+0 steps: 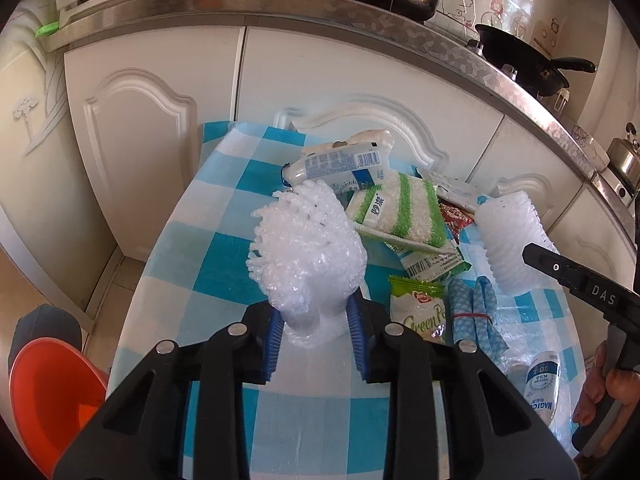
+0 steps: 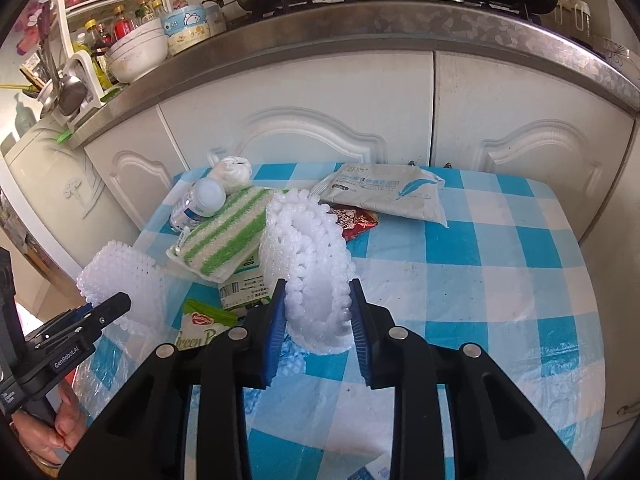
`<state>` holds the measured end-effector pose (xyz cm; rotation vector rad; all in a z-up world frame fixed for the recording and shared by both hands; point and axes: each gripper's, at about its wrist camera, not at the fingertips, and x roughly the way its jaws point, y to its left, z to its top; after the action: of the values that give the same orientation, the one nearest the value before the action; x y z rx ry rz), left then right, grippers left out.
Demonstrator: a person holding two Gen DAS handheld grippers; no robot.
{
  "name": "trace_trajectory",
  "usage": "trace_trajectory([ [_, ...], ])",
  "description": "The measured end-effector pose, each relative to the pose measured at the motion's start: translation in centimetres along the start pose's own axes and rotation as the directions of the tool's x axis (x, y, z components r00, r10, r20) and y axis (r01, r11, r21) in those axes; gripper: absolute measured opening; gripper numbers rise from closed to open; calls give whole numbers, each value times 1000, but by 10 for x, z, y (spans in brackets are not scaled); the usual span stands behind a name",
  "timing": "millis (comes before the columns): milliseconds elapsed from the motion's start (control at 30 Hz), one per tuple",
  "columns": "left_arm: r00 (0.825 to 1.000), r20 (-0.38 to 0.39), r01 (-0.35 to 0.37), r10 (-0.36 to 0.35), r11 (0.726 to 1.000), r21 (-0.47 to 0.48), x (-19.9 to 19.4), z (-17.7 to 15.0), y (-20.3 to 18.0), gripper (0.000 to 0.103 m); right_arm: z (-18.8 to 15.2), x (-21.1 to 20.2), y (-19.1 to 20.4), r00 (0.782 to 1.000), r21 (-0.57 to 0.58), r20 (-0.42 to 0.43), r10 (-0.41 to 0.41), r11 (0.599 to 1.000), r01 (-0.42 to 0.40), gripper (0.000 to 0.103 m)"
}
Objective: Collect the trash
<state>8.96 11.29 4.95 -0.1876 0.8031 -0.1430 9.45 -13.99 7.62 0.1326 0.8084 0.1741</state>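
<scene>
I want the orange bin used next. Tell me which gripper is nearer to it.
Left. The orange bin sits on the floor just beside the left gripper; the right gripper works farther across the table.

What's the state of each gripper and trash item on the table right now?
left gripper: shut on left foam net
left foam net: pinched, held
right gripper: shut on right foam net
right foam net: pinched, held
plastic bottle: lying on its side, capped
Green Peas packet: lying flat on the table
orange bin: open

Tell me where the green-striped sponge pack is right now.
The green-striped sponge pack lies mid-table on the checked cloth, between the two white foam nets, its far corner under the plastic bottle.
</scene>
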Motion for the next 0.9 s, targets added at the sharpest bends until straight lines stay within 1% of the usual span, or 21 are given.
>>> trace_trajectory([
  [67,1000,3,2,-2,1000,-4,-7,-4,2,31,-3,-7,3,1000,-3,4,-5,1000,5,32],
  [133,1000,0,9,-9,1000,-3,-12,-7,3,31,-7,-8,3,1000,0,-10,-12,1000,12,32],
  [200,1000,-3,14,-14,1000,-2,-17,-13,3,31,-10,-2,0,998,8,-37,-53,999,53,35],
  [233,1000,-5,15,-15,1000,-1,-18,-16,3,31,-12,3,-1,996,7,-59,-73,997,73,41],
  [267,1000,-10,20,-20,1000,1,-21,-19,2,31,-15,7,-3,994,11,-75,-74,997,76,43],
  [300,1000,-12,25,-25,1000,4,-23,-23,1,31,-17,9,-5,994,20,-80,-75,997,77,47],
  [367,999,-14,29,-29,999,13,-28,-29,-1,31,-23,8,-7,994,36,-84,-73,996,76,74],
  [433,999,-15,34,-33,999,15,-33,-37,-1,31,-28,1,-5,995,52,-59,-75,996,78,80],
  [533,999,-14,40,-40,999,11,-41,-46,0,31,-38,-14,0,996,91,-15,-84,992,85,81],
  [600,999,-9,39,-39,999,11,-49,-53,2,31,-46,-22,6,999,115,-1,-54,992,54,81],
  [633,999,-8,39,-38,999,11,-51,-55,3,31,-50,-23,11,999,121,-3,-33,992,33,78],
  [667,999,-7,35,-35,999,12,-54,-59,4,31,-54,-22,17,1000,127,-12,-6,992,7,70],
  [733,1000,-2,21,-21,1000,20,-59,-64,6,31,-60,-17,29,999,127,-29,34,991,-30,65],
  [800,1000,4,13,-13,1000,23,-65,-69,9,31,-62,-4,43,997,94,-67,24,995,-18,63],
  [900,1000,8,9,-10,1000,20,-72,-74,14,31,-63,17,49,992,126,-125,26,992,-10,63],
])
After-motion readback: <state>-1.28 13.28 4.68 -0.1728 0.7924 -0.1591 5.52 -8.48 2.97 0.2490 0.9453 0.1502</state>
